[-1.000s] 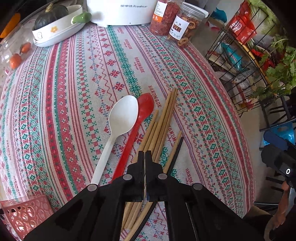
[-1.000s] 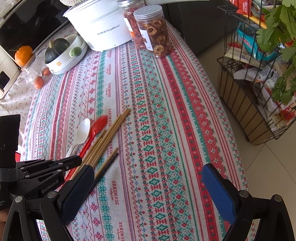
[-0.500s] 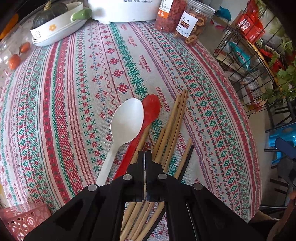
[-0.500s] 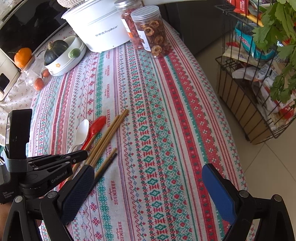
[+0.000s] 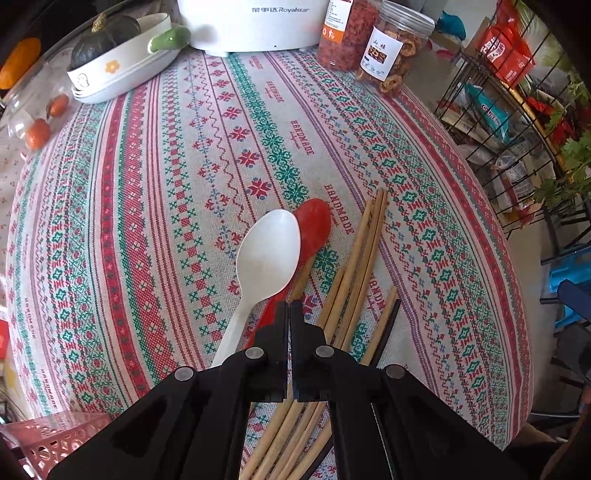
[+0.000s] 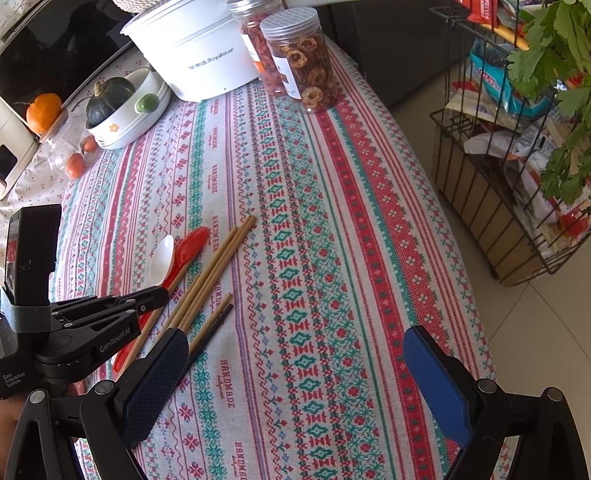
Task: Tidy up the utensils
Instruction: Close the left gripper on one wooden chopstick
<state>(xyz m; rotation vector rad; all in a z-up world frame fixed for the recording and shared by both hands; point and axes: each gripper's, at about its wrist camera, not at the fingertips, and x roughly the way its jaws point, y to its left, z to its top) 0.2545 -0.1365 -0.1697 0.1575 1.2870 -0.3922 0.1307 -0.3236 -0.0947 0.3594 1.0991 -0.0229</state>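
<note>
A white spoon [image 5: 267, 254] lies partly over a red spoon [image 5: 314, 225] on the patterned tablecloth [image 5: 155, 206]. Right of them lie several wooden chopsticks [image 5: 365, 251] and one dark chopstick [image 5: 388, 325]. My left gripper [image 5: 289, 308] is shut, its tips over the red spoon's handle and a chopstick beneath it; I see nothing clamped between them. The right wrist view shows this left gripper [image 6: 164, 291] beside the white spoon [image 6: 162, 258], red spoon [image 6: 192, 240] and chopsticks [image 6: 218, 266]. My right gripper [image 6: 295, 343] stands open above bare cloth, to the right of the utensils.
A pink perforated basket [image 5: 48, 435] sits at the near left corner. At the back stand a white cooker [image 5: 251, 22], two food jars [image 5: 391, 55] and a bowl holding a squash [image 5: 122, 59]. A wire rack [image 5: 517, 110] stands past the table's right edge.
My shut left gripper has shifted left from over the chopstick bundle to the red spoon's handle, and the spoons look closer. The right gripper has stayed in place, open.
</note>
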